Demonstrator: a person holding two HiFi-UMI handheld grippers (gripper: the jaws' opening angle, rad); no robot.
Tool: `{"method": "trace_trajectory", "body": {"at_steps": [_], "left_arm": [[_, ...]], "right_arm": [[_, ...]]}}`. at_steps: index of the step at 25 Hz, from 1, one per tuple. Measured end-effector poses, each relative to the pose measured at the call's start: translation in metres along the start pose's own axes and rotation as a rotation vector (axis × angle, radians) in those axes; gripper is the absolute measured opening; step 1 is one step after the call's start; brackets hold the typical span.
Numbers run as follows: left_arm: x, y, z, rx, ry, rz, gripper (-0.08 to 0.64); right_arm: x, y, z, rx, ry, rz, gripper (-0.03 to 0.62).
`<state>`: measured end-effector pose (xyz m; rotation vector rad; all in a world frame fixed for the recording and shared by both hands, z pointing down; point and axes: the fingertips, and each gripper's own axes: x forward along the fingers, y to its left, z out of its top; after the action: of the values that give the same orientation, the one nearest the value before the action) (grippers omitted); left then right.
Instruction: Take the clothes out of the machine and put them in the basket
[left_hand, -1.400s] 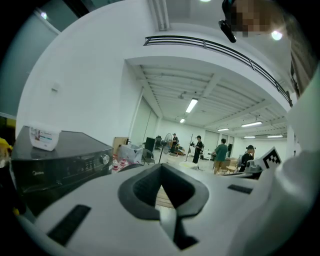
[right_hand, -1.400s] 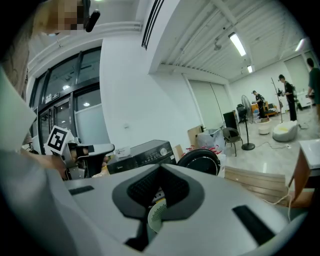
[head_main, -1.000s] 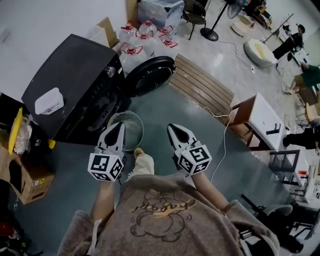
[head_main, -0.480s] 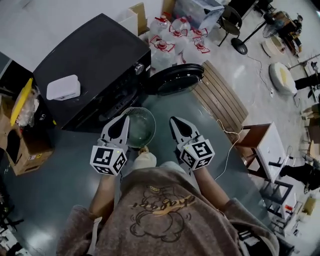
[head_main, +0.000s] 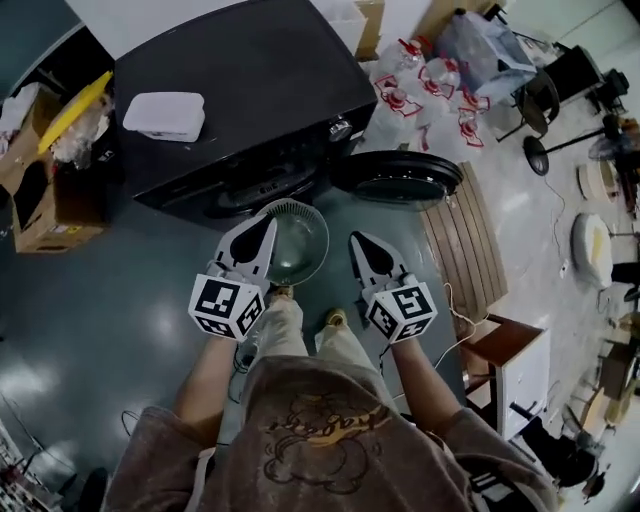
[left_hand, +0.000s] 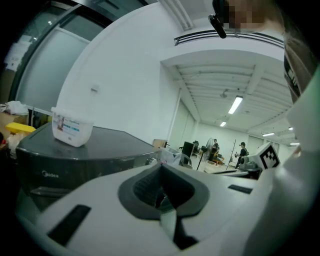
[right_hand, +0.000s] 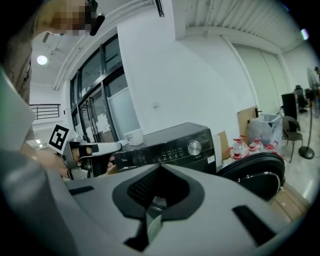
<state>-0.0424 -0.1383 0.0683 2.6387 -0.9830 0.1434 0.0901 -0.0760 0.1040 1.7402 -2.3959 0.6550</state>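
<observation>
the person is standing in front of a black front-loading washing machine (head_main: 260, 70), holding the left gripper (head_main: 258, 226) and the right gripper (head_main: 358, 242) out side by side, both pointing toward its front. each gripper view is showing its fingers (left_hand: 95, 200) lying together with nothing between them, so both are carrying nothing. the round door (head_main: 400, 178) is hanging open to the right. the pale laundry basket (head_main: 318, 225) is sitting on the floor just in front of the machine, between the two grippers, and the left one's tip is lying over its near-left rim in the head view. no clothes are showing anywhere. they are presumably lying inside the drum, ahead of the fingers and beyond the basket. the machine's top edge is hiding the drum mouth from above, and the gripper bodies are blocking it in both gripper views. the left gripper seems to be sitting nearer that mouth, the right nearer the door. the basket is looking empty, though its bottom is hard to read.
</observation>
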Motion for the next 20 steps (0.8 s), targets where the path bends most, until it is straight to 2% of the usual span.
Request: {"method": "trace_trajectory", "body": {"at_steps": [7,20], "left_arm": [[0.018,0.036,-0.061,-0.042,-0.03,0.106,0.005],[0.068,0.132,-0.19,0.0,-0.093,0.136,0.005]], "right_arm": [[0.058,-0.025,-0.049,-0.061,0.034,0.095,-0.005],[0.195,-0.056,-0.167,-0.082,-0.033,0.18,-0.005]]}}
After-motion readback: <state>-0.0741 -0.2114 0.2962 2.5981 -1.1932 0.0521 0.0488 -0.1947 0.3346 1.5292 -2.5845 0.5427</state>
